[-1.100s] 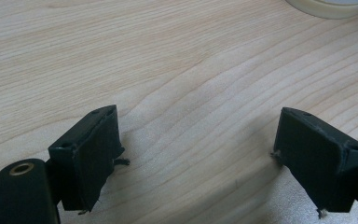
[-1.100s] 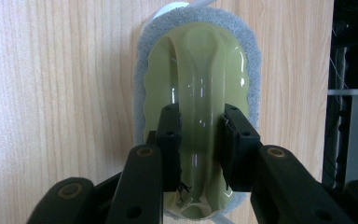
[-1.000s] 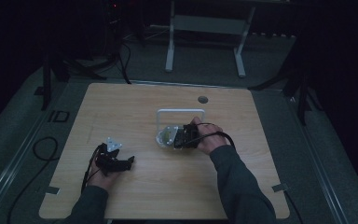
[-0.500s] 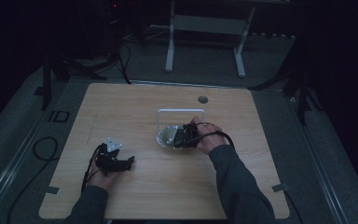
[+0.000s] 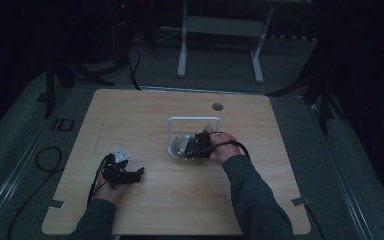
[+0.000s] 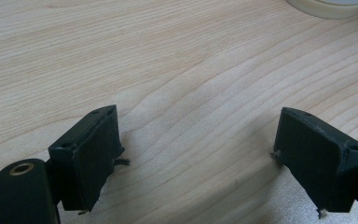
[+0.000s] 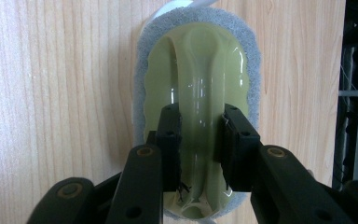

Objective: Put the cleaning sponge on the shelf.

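A scrubber with a pale green glossy handle and a grey sponge pad (image 7: 198, 60) lies on the wooden table (image 5: 180, 200), just right of its middle. My right gripper (image 7: 199, 140) is shut on the raised handle, one black pad on each side. From above, the scrubber (image 5: 180, 146) lies at the foot of a white bar frame (image 5: 193, 119), and the right gripper (image 5: 196, 146) comes at it from the right. My left gripper (image 5: 135, 174) rests low on the table at the front left. It (image 6: 200, 158) stands open, with bare wood between its pads.
A pale rounded rim (image 6: 328, 7) lies beyond the left gripper's jaws. A small round grommet (image 5: 217, 106) sits in the table near its far edge. A cable (image 5: 45, 162) loops on the floor left of the table, and a white stand (image 5: 220, 30) rises behind it.
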`<move>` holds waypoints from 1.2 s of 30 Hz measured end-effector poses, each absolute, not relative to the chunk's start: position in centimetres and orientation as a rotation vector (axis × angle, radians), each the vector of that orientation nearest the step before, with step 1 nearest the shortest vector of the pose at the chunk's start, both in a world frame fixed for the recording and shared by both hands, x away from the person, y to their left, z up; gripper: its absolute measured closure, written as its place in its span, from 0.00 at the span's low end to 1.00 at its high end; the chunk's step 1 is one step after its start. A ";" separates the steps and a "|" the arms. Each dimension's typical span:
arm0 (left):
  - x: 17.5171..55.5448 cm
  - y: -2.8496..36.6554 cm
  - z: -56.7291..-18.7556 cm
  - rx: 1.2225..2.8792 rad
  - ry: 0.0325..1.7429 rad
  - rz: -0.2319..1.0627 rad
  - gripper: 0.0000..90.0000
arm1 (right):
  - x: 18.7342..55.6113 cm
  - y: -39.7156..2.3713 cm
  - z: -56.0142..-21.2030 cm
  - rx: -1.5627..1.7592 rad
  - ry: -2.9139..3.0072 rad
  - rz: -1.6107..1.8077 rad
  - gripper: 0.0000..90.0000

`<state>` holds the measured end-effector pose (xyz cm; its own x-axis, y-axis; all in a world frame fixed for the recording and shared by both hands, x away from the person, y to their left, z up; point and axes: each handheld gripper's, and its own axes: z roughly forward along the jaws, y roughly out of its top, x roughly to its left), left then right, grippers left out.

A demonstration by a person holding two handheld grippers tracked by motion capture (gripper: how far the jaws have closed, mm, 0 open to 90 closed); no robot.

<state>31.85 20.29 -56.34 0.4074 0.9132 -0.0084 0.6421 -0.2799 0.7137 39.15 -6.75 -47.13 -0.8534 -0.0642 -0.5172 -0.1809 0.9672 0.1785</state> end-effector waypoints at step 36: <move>31.8 20.3 -56.3 2.024 1.318 0.544 0.16 | 39.7 -6.4 -48.0 -0.171 2.535 0.266 0.79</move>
